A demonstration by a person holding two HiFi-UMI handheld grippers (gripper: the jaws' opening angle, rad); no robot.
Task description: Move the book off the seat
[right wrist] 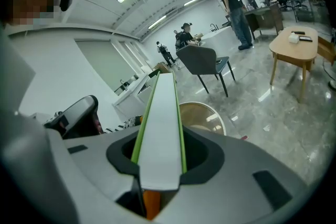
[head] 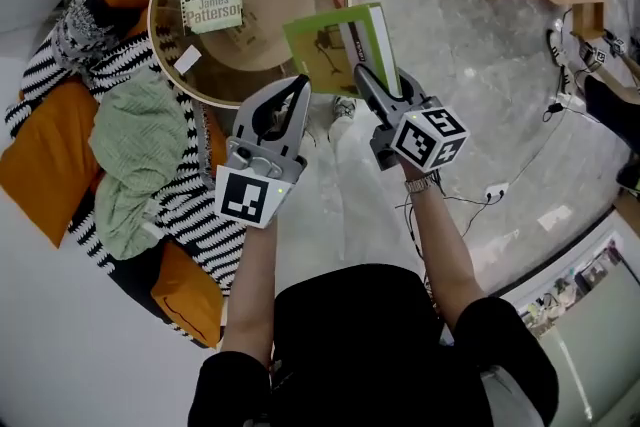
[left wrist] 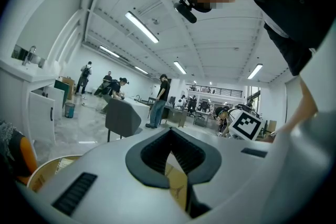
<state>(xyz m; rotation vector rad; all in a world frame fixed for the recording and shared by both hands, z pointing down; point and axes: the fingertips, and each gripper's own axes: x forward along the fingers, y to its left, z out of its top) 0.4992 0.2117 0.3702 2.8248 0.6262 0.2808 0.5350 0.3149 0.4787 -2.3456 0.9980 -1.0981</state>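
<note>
The right tongs [head: 365, 75] pinch the green book [head: 340, 45] by its near edge, holding it tilted in the air over the near right rim of the round table [head: 152, 15]. The left tongs [head: 298, 85] sit just beside the book's near left corner, tips pressed together on nothing. The head view shows the cover. The right gripper view shows the book [right wrist: 163, 128] edge-on, white pages between green covers.

Long ceiling strip lights [left wrist: 142, 27] lit everything brightly and evenly, leaving only faint shadows. The polished floor [right wrist: 273, 107] showed pale glare. Both gripper views bowed toward dark rounded corners, and the book [right wrist: 160, 128] blurred near the lens.
</note>
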